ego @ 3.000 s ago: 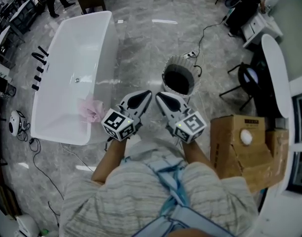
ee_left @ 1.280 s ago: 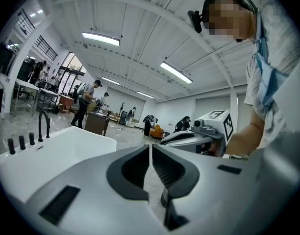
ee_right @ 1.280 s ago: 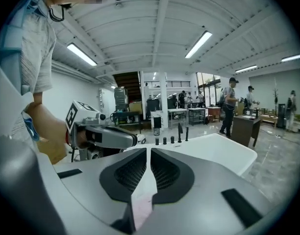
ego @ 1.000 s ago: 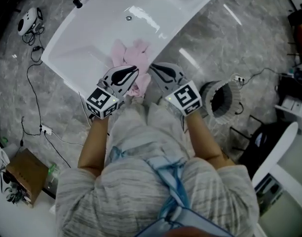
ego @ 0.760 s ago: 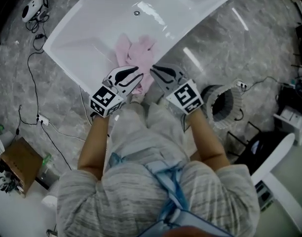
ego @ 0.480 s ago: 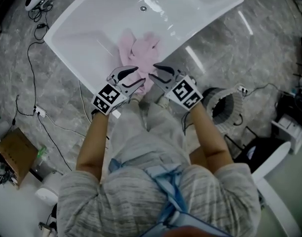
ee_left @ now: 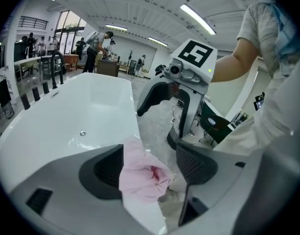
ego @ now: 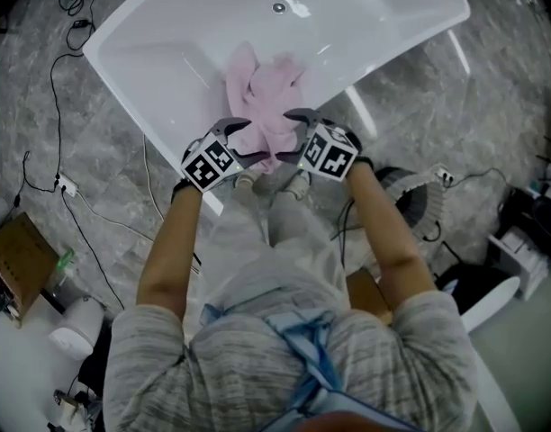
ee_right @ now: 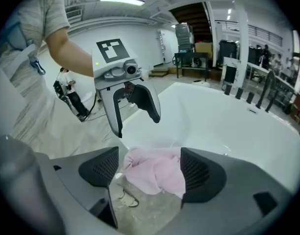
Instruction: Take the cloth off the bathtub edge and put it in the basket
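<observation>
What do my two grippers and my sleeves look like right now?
Both the left gripper and right gripper have pale grey bodies, curved black jaws with ribbed dark pads, and a white cube with black square markers. Their jaws are opening, the pink cloth between them. The shirt is short-sleeved, grey-striped.

Apparent basket (ego: 418,207) mostly behind right forearm (ego: 383,228), bathtub (ego: 167,34) far rim cropped at top

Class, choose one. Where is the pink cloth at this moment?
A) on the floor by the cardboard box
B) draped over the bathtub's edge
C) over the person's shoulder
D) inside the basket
B: the pink cloth lies across the near rim of the white bathtub, partly inside the tub and partly hanging over the edge.
</observation>
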A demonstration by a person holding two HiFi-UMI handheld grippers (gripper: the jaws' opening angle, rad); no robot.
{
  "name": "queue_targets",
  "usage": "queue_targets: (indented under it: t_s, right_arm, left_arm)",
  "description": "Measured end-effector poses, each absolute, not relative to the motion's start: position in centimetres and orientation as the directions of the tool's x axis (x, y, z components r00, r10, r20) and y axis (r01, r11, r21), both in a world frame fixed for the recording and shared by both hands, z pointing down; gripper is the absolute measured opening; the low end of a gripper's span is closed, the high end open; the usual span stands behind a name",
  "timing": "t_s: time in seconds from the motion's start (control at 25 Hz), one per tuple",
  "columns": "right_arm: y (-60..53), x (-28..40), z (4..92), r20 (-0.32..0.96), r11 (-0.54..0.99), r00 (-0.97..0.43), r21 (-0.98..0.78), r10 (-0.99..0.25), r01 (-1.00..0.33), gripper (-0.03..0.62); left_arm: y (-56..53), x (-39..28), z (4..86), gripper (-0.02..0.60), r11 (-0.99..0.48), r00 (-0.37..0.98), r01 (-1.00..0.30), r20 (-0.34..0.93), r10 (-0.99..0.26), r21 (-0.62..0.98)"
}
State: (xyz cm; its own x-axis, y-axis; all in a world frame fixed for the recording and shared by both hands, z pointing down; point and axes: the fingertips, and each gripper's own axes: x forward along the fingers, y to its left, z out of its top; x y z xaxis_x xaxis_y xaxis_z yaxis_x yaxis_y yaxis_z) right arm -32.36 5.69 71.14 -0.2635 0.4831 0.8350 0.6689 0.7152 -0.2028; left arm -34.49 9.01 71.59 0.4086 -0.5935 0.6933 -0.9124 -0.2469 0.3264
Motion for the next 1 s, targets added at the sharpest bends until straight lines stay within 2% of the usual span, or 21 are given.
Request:
queue_targets:
  t_s: [0.12,0.24,0.28,0.4,0.48,0.52,0.6,1.0]
  right_arm:
    - [5.5,-32.1,73.9,0.868,0.663,-0.161,-0.227,0.470,0.714,0.370]
    - [5.4,-31.5,76.6,0.888,0.622,-0.061,-0.269,0.455,0.735,0.420]
    - [5.3,-31.4,77.3,0.894,0.611,-0.035,-0.277,0.447,0.742,0.449]
    - [5.1,-31.3,79.3,0.904,0.579,0.024,-0.294,0.427,0.760,0.498]
    - [5.2,-31.2,80.2,0.902,0.554,0.063,-0.316,0.427,0.770,0.506]
    - [5.3,-31.2,80.7,0.903,0.542,0.082,-0.324,0.423,0.775,0.518]
    - [5.1,-31.0,81.9,0.906,0.520,0.122,-0.338,0.405,0.784,0.522]
    - [4.1,-30.1,88.2,0.915,0.459,0.248,-0.377,0.318,0.805,0.522]
  left_arm:
    - [9.7,-33.9,74.3,0.345,-0.250,0.434,-0.901,0.725,-0.534,0.356]
    - [10.4,-33.1,77.1,0.351,-0.234,0.450,-0.893,0.746,-0.491,0.385]
    - [10.5,-33.0,77.8,0.382,-0.225,0.452,-0.892,0.749,-0.485,0.392]
    - [10.6,-32.7,79.4,0.393,-0.218,0.466,-0.884,0.756,-0.459,0.413]
    - [10.7,-32.3,80.5,0.396,-0.220,0.482,-0.876,0.761,-0.434,0.429]
    - [10.7,-32.0,81.0,0.437,-0.222,0.488,-0.873,0.764,-0.422,0.435]
    - [10.7,-31.6,82.0,0.476,-0.226,0.500,-0.866,0.770,-0.396,0.446]
    - [10.9,-30.9,88.2,0.476,-0.201,0.491,-0.870,0.828,-0.270,0.450]
